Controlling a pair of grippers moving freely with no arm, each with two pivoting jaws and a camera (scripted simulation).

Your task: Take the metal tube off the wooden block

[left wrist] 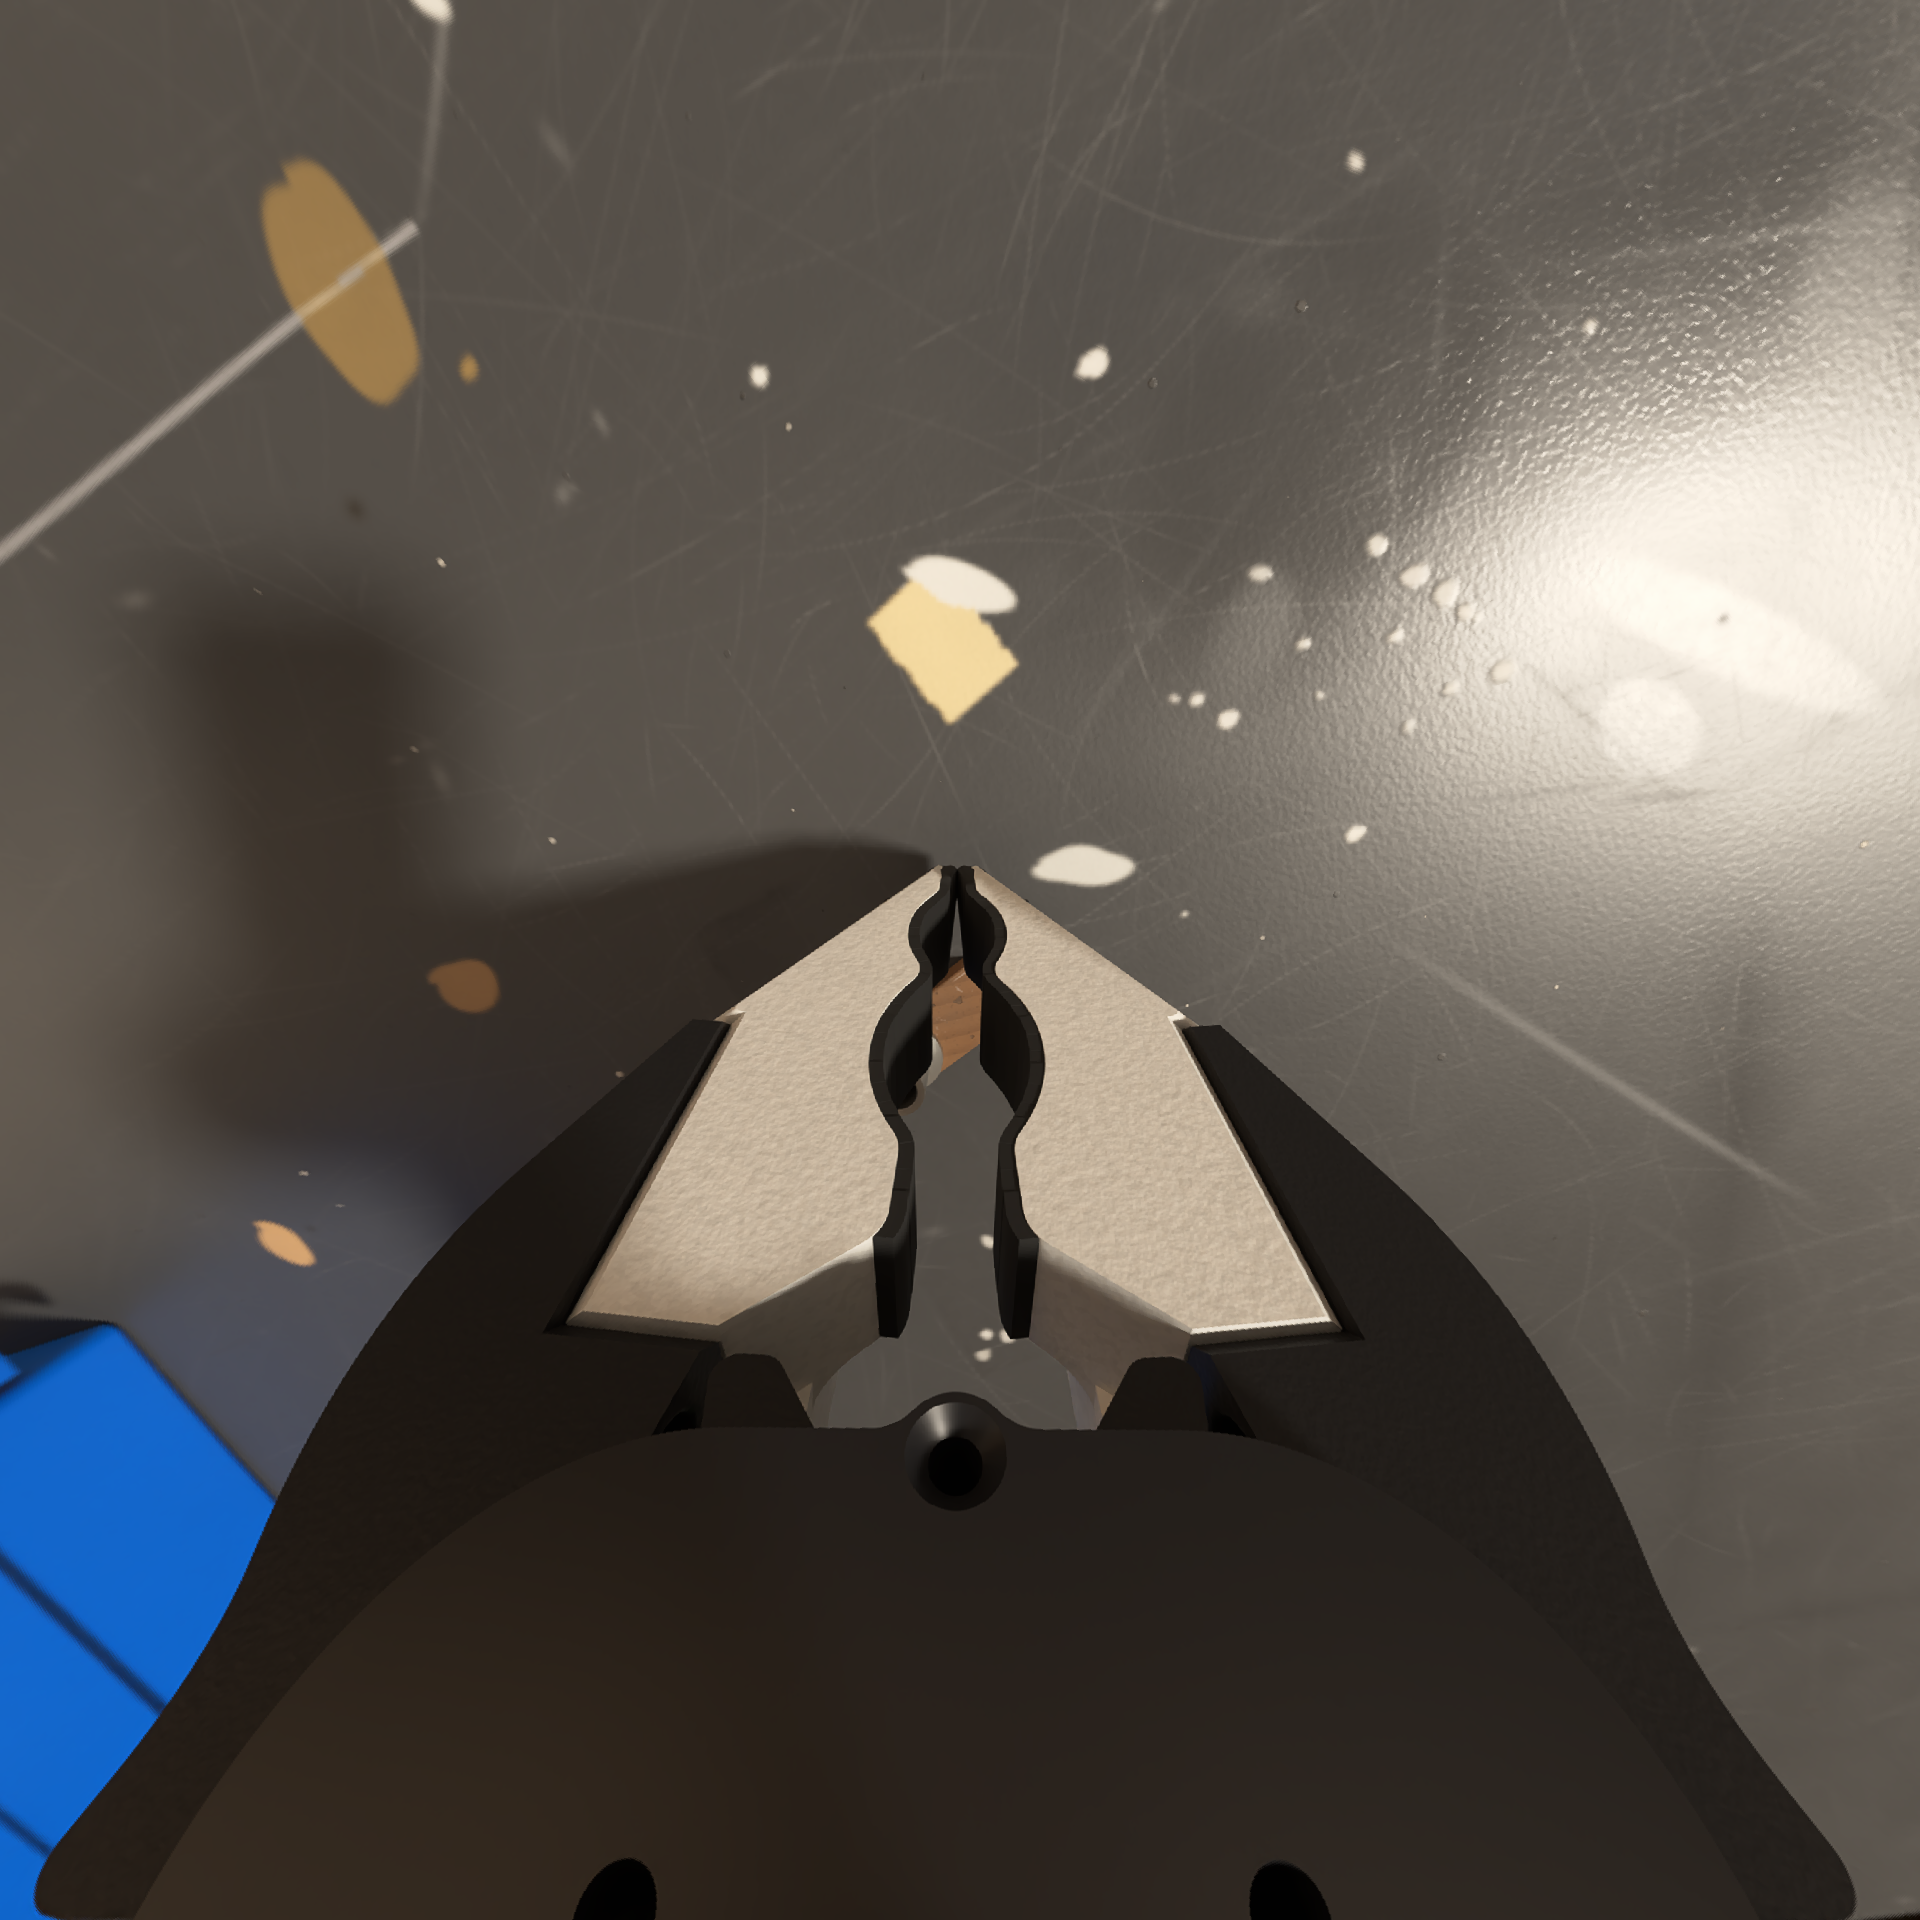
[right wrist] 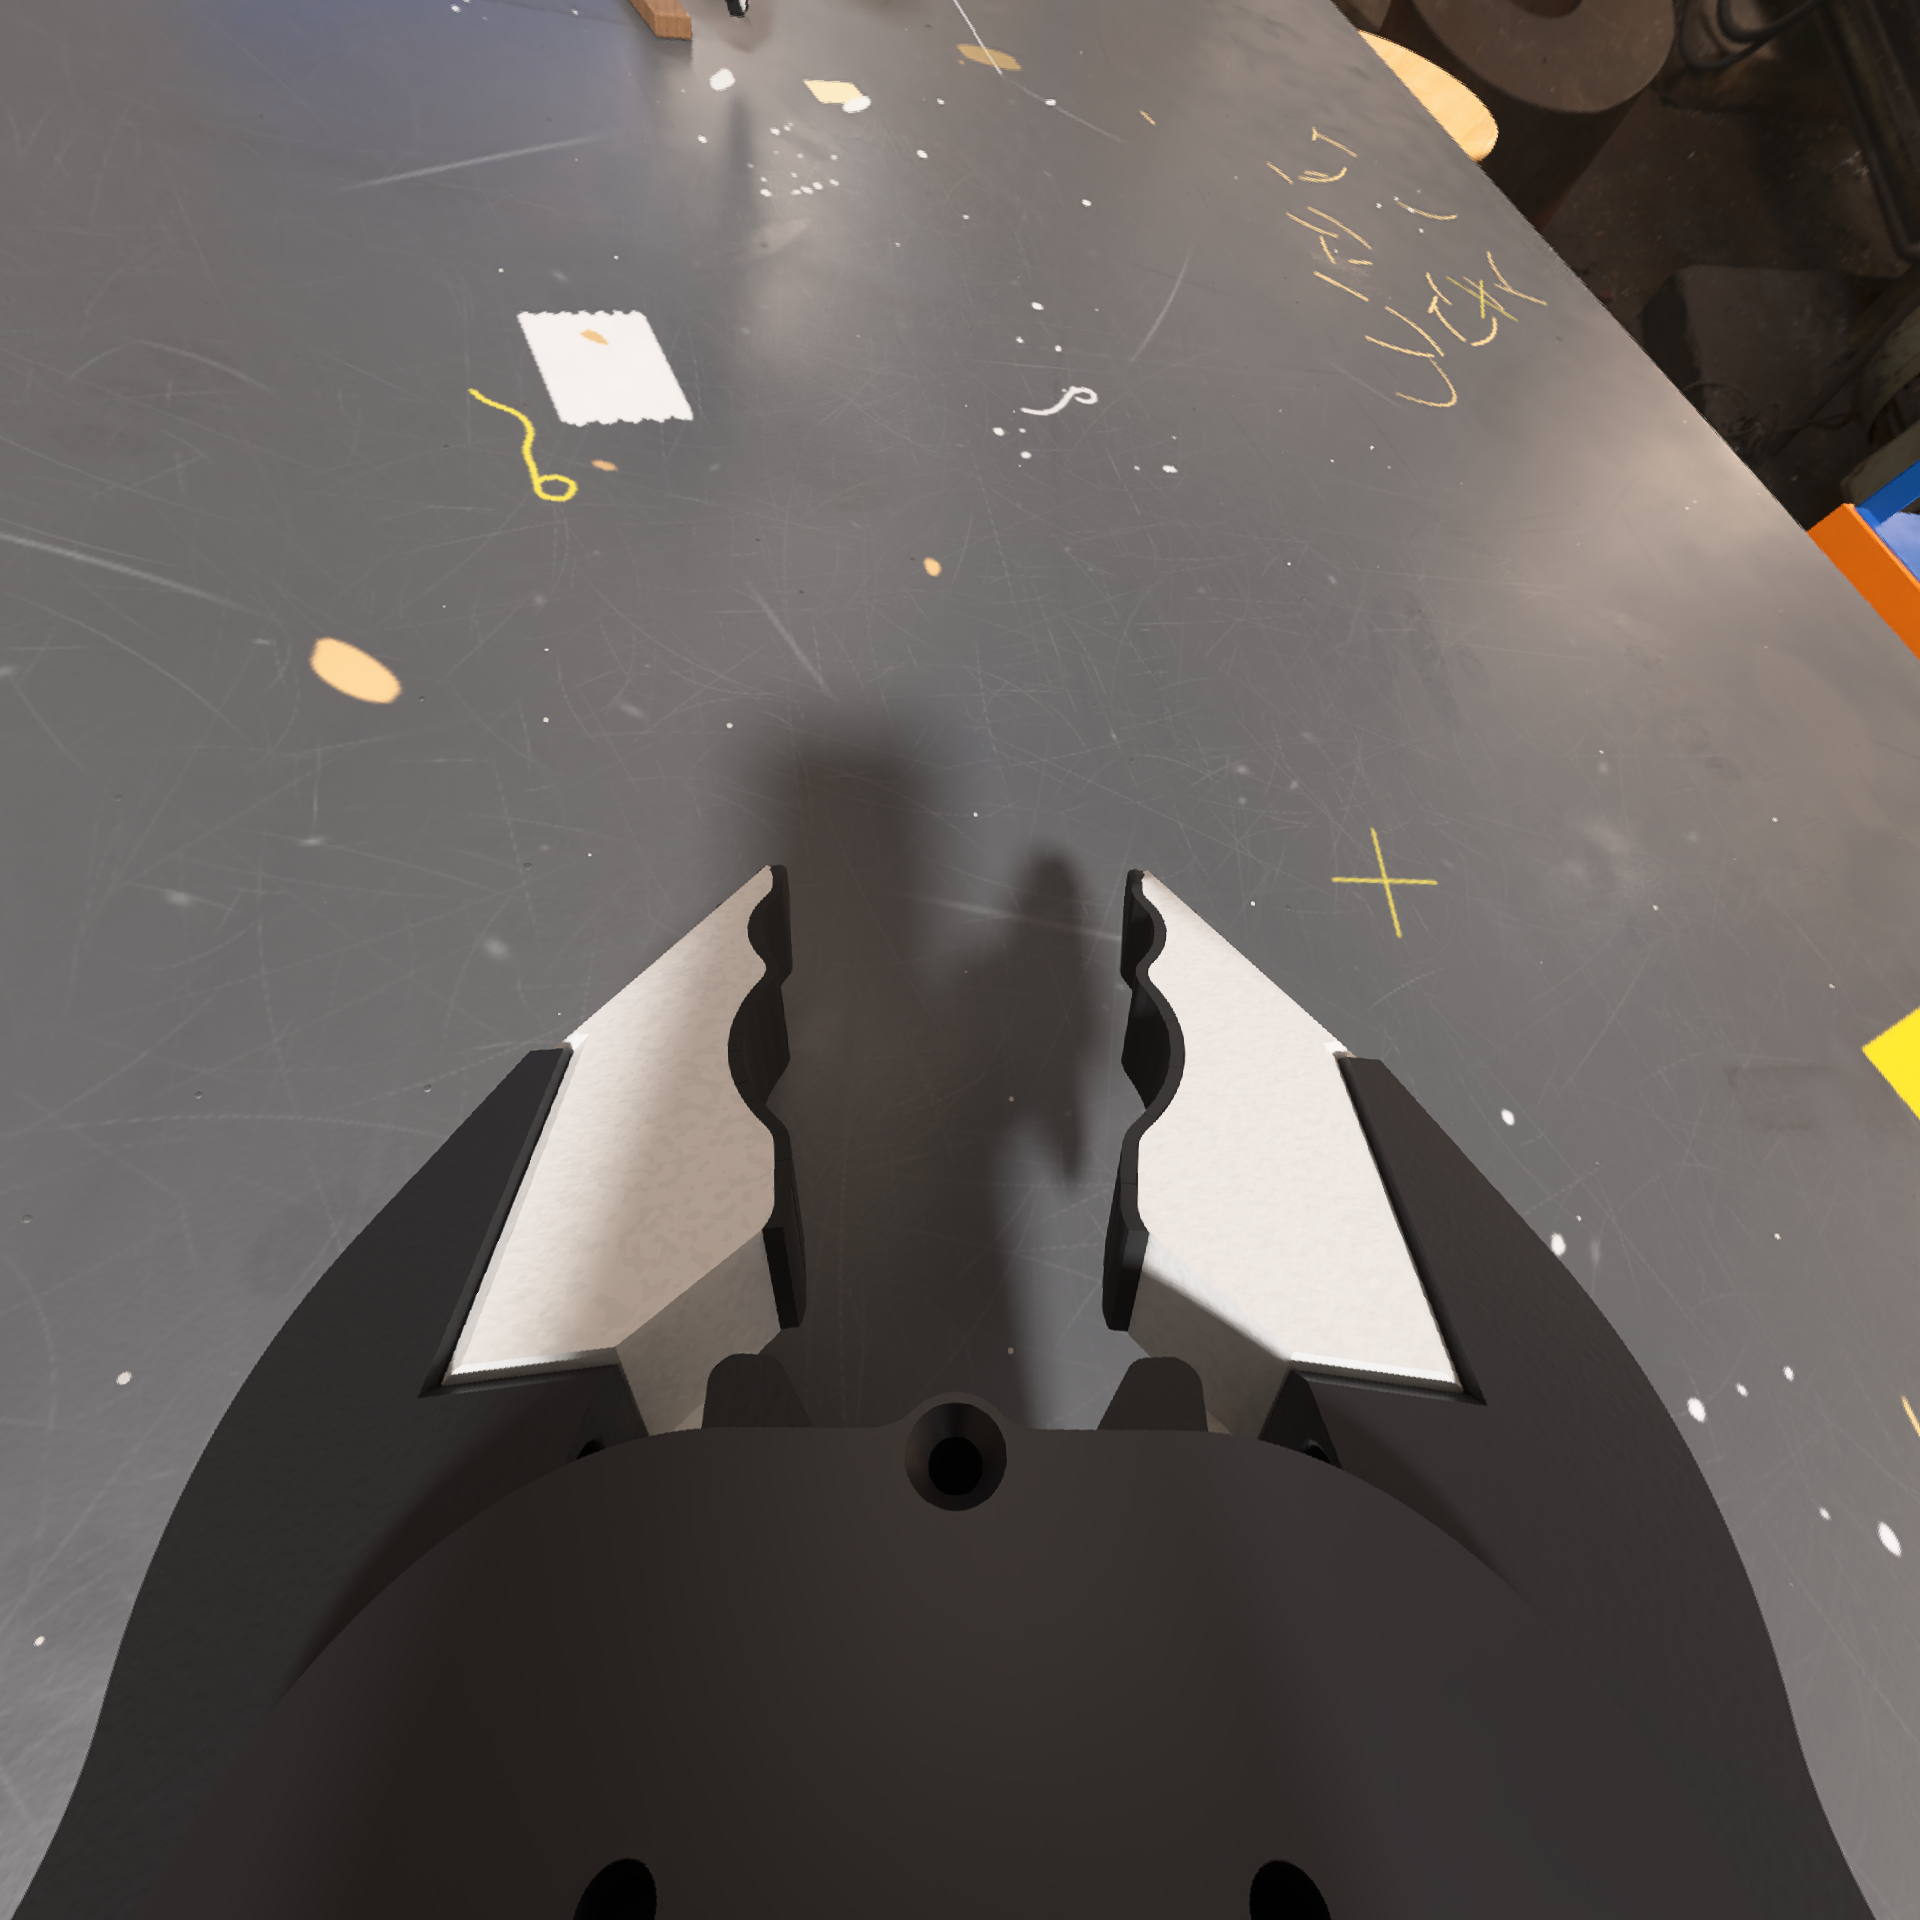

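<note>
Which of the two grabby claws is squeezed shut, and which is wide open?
The left gripper is squeezed shut, fingers nearly touching at the tips, with a bit of brown wooden block showing between them. The right gripper is wide open and holds nothing.

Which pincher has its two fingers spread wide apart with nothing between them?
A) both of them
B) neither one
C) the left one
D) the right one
D: the right gripper has a wide gap showing only the bare grey table, while the left gripper has its tips nearly touching.
</note>
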